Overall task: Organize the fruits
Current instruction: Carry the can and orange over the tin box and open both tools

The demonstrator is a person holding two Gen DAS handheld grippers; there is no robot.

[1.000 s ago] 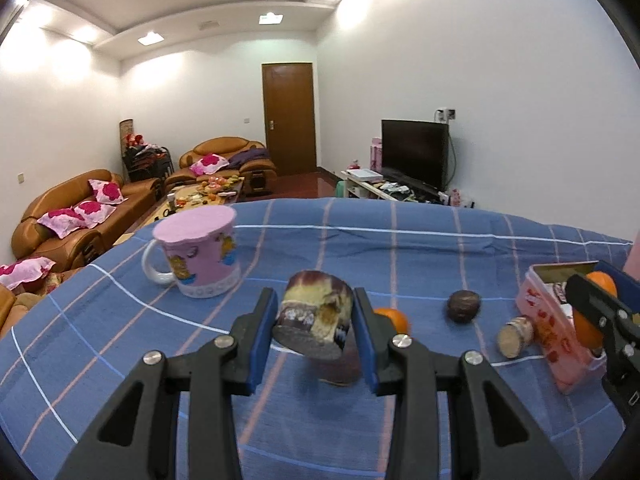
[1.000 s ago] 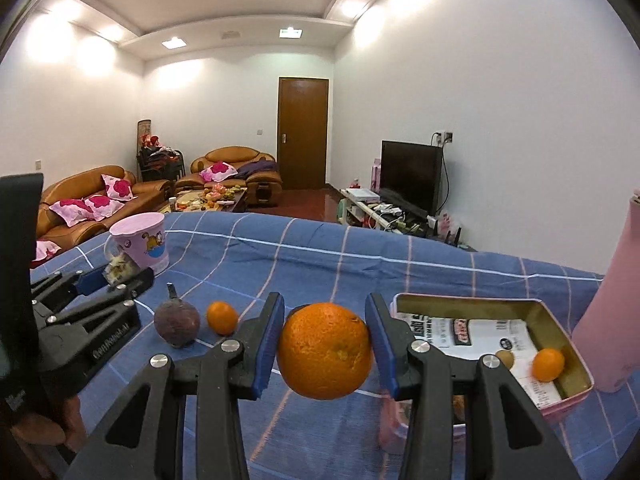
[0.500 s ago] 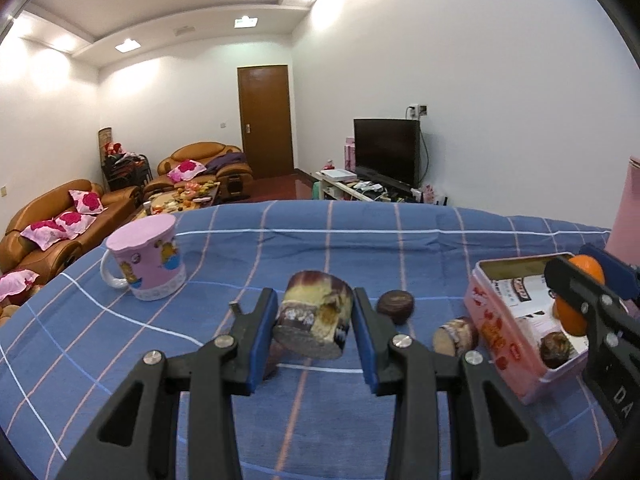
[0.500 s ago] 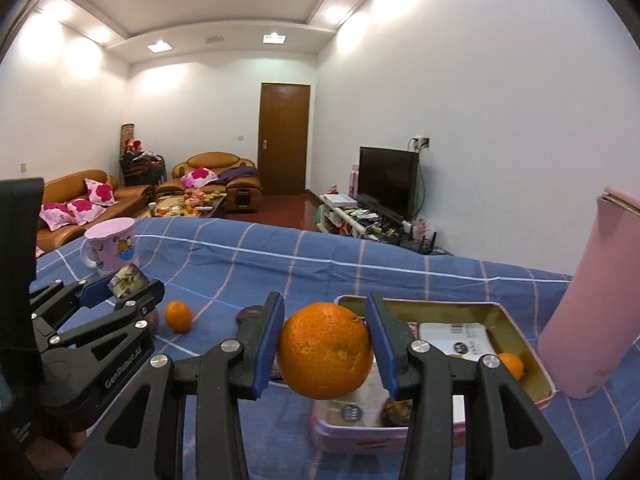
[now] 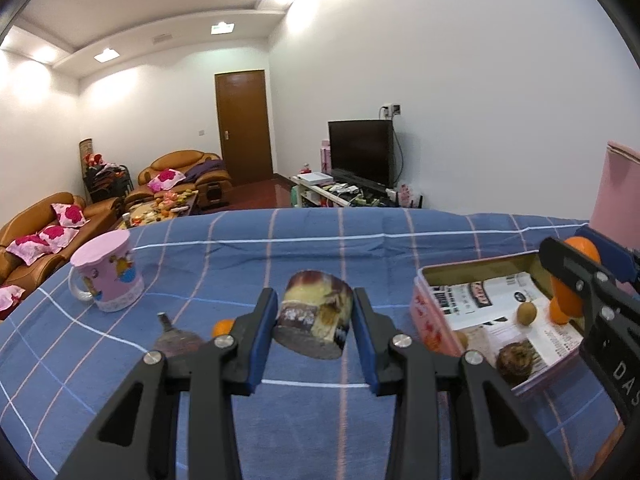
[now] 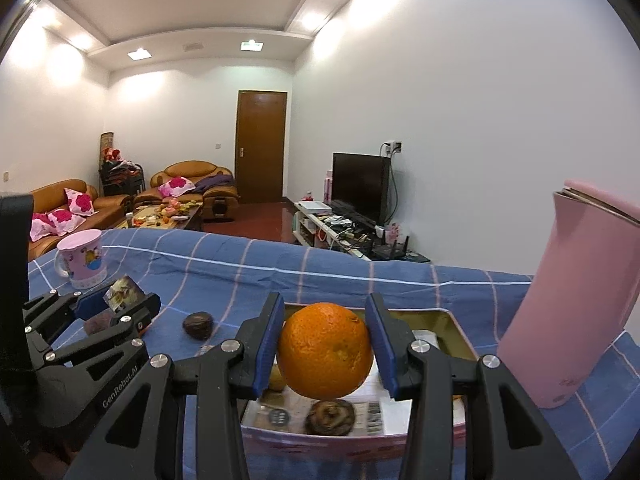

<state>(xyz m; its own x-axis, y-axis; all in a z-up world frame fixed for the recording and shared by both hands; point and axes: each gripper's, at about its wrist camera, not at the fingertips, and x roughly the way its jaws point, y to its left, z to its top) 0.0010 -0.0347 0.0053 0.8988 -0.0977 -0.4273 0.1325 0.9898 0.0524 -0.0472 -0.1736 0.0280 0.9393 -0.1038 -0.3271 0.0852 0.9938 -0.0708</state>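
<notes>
My left gripper (image 5: 315, 316) is shut on a purple-and-yellow sweet potato piece (image 5: 316, 314), held above the blue cloth left of the pink tin box (image 5: 430, 312). My right gripper (image 6: 325, 350) is shut on a large orange (image 6: 325, 350) and holds it over the open tin box (image 6: 452, 322); it also shows in the left wrist view (image 5: 576, 276). The paper-lined tin holds a dark round fruit (image 5: 515, 362), a small brown fruit (image 5: 526, 313) and a small orange (image 5: 558, 314). On the cloth lie a mangosteen (image 5: 176, 338), a small tangerine (image 5: 222, 327) and a dark fruit (image 6: 197, 325).
A pink mug (image 5: 108, 276) stands at the far left of the blue checked tablecloth (image 5: 320, 240). A tall pink jug (image 6: 576, 300) stands right of the tin. Sofas, a TV and a door are beyond the table.
Both grippers have moved right with their loads. The tin now lies closer and more central under the right gripper, and the orange hangs over it.
</notes>
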